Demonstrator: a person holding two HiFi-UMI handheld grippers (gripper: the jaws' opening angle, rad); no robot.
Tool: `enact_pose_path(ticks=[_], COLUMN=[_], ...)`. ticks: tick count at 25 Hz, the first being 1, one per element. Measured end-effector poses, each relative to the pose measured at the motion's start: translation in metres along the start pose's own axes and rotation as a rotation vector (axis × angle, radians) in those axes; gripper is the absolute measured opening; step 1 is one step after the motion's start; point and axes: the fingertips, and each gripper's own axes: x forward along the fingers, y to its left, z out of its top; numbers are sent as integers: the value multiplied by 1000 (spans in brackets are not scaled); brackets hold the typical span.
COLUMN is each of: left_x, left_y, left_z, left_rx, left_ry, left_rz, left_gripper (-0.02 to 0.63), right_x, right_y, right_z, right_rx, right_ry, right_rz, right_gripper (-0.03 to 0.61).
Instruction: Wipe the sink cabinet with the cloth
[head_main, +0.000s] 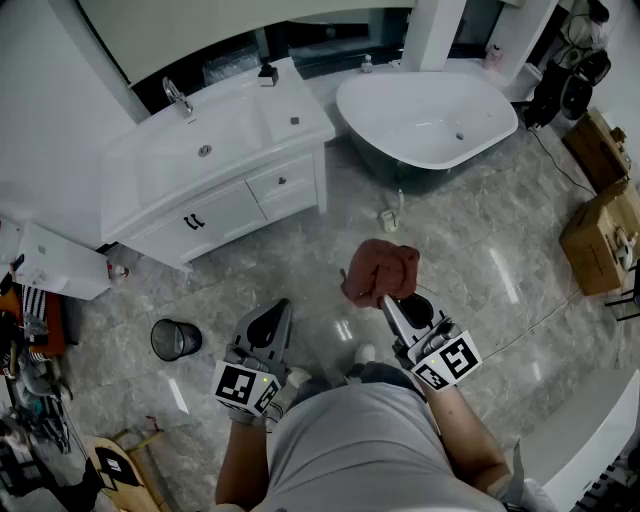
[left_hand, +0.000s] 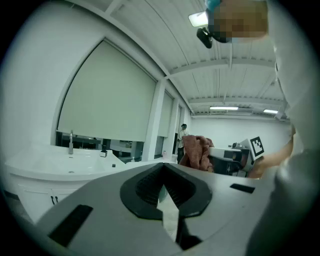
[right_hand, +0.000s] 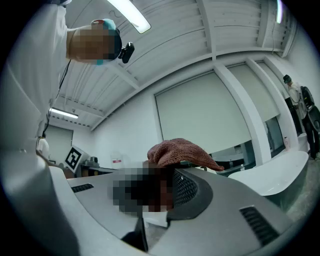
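The wiping itself had not begun, as far as the views showed. The right hand-held gripper (head_main: 386, 300) was clamped on the cloth (head_main: 380, 272), a reddish-brown towel bunched into a loose lump that stood up from its jaws and spilled over their tips. So the pick-up part of the job looked finished. The left hand-held gripper (head_main: 268, 322) was held level with the right one and just beside it. Its jaws met at the tips with nothing between them, so it carried nothing. The sink cabinet (head_main: 215, 195), white with a basin and tap on top and dark handles on its doors and drawers, stood well ahead of both hand-held grippers and off to the left of them. Bare grey floor (head_main: 300, 260) lay between, and the cloth touched no part of the cabinet. No streaks, damp patches or other signs of wiping could be made out on its top or front, though at that range fine marks would have been too small to tell. A white bathtub (head_main: 425, 120) sat ahead of the right hand-held gripper, and a small dark bin (head_main: 175, 340) stood on the floor to the left of the left one. By my reckoning nearly everything remained: closing the gap to the cabinet, laying the cloth on it, and passing it over the top and fronts.
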Motion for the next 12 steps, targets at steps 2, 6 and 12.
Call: enact_pose_path(ticks=[2, 6, 12], left_x=[5, 14, 33], left_y=[-1, -6, -15], left_z=[-1, -3, -7], left_rx=[-2, -9, 4], left_ry=[-3, 0, 28], left_rz=[5, 1, -4], left_gripper=[9, 9, 9], right_x=[-4, -13, -22], right_y=[-5, -12, -33], right_z=[-1, -4, -4], right_rx=[-12, -31, -11], right_ry=[8, 18, 19], right_rz=[-6, -13, -22], right_gripper=[77, 77, 77])
